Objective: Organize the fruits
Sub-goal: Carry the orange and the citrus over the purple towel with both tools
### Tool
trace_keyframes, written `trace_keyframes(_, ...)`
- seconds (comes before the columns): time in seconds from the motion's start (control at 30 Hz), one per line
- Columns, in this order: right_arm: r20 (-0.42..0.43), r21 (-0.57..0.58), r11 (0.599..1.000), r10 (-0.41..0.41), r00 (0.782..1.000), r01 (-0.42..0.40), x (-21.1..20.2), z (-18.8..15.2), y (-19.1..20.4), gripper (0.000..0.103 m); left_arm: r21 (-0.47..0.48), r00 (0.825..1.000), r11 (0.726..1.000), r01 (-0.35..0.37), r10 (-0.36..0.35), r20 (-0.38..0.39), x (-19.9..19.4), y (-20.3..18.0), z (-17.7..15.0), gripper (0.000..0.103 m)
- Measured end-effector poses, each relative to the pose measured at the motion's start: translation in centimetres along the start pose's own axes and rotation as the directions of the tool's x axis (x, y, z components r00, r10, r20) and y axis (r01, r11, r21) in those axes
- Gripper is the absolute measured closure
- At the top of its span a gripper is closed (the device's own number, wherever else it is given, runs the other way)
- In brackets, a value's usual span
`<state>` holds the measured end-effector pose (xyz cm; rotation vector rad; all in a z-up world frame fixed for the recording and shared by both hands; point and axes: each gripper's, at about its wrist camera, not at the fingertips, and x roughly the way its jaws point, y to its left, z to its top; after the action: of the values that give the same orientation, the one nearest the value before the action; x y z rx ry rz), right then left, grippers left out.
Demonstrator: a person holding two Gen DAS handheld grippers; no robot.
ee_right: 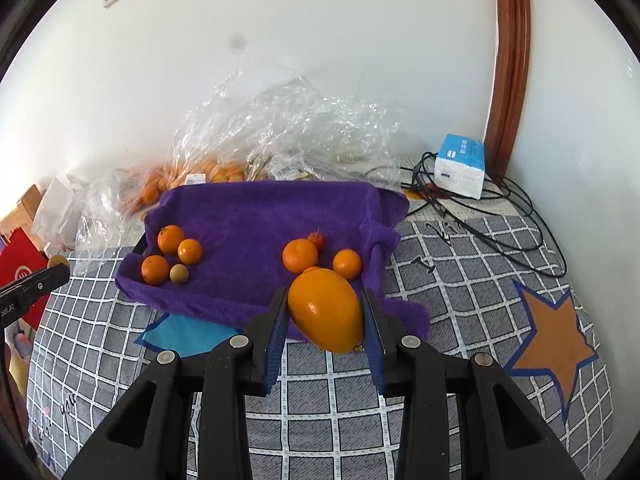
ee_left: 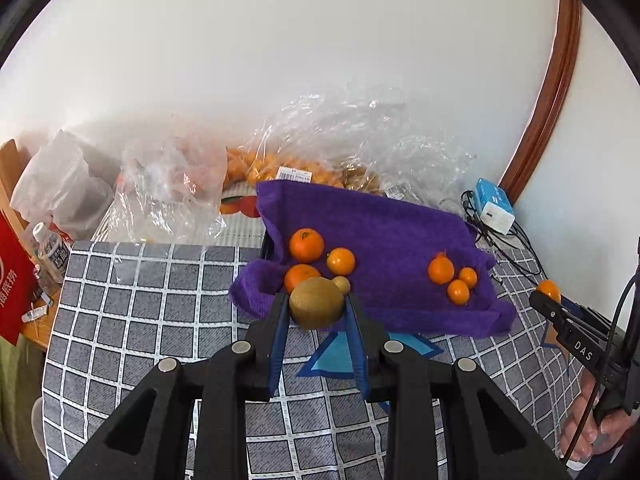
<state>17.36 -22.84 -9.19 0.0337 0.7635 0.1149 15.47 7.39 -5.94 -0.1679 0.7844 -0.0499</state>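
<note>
My left gripper [ee_left: 316,307] is shut on a brown kiwi [ee_left: 317,307] and holds it above the near left edge of the purple towel tray [ee_left: 392,224]. My right gripper [ee_right: 325,312] is shut on an orange oval fruit [ee_right: 326,310] above the tray's near right edge [ee_right: 260,208]. On the towel's left lie three oranges [ee_right: 171,239] and a small brown fruit [ee_right: 179,273]. On its right lie two oranges [ee_right: 300,255] and a small red fruit [ee_right: 316,240]. The right gripper [ee_left: 548,298] also shows in the left wrist view with its fruit [ee_left: 549,290].
Clear plastic bags of oranges [ee_right: 224,160] stand behind the tray by the wall. A blue-white box [ee_right: 460,166] and black cables [ee_right: 500,216] lie at the back right. A checked cloth [ee_right: 460,280] covers the table. A water bottle [ee_left: 50,246] and red bag [ee_left: 14,284] are at the left.
</note>
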Motion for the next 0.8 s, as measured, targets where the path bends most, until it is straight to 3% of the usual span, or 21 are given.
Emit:
trace_keyframes(0.4, 0.017, -0.006, 1.000, 0.007, 1.000, -0.007, 0.8, 2.6, -0.3, 0.068, -0.017, 1.000, 1.000, 0.003, -0.002, 0.017, 0.5, 0.1, 2.0, 0.076)
trace_keyframes(0.8, 0.021, -0.011, 1.000, 0.005, 1.000, -0.004, 3.7, 5.5, -0.6, 0.068, -0.040, 1.000, 0.999, -0.009, 0.008, -0.014, 4.3, 0.9, 4.8, 0.076)
